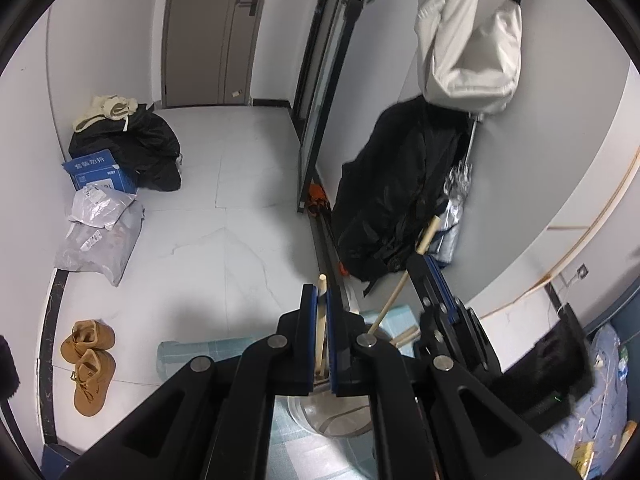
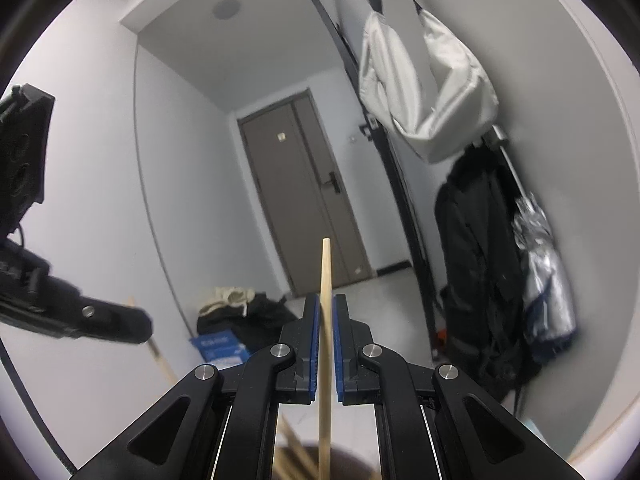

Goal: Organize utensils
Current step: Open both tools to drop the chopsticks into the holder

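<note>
Chopsticks are being held upright, one clamped by the left gripper at lower centre, another pinched by the right gripper, probably for dropping into the holder below.

Chopstick lower end cut off at btm edge; left gripper blurred; holder mostly hidden behind fingers.

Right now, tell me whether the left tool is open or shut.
Shut: the left tool pinches a wooden stick between its blue pads.
</note>
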The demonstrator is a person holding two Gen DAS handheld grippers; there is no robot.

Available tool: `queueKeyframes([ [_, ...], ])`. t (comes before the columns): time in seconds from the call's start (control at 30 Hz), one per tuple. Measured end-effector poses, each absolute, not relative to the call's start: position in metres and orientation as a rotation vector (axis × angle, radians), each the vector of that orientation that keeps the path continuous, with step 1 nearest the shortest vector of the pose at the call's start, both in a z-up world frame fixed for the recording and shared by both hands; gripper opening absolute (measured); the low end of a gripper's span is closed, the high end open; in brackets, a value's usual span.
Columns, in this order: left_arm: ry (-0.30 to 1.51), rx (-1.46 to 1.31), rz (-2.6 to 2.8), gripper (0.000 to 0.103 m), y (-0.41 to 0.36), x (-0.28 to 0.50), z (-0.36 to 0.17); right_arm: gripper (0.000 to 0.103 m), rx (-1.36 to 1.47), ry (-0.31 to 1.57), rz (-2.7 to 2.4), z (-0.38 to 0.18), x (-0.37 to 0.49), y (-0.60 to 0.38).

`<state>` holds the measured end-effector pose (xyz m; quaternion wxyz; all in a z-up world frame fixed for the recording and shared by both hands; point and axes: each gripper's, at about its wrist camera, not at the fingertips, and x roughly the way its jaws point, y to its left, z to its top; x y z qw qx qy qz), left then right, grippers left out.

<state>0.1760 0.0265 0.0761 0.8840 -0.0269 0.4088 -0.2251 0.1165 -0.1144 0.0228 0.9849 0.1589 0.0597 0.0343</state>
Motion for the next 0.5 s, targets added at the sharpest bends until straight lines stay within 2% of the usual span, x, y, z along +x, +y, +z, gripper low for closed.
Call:
queueKeyframes([
  [0.23, 0.900, -0.082, -0.487, 0.001, 0.029, 0.173, 0.053, 0.005, 0.220, 0.206, 0.170, 0.014, 0.090, -0.110],
  [0.5, 0.941, -0.190, -0.526, 0.005, 0.023, 0.167, 0.029, 0.008, 0.176, 0.409, 0.301, 0.001, 0.085, -0.111],
])
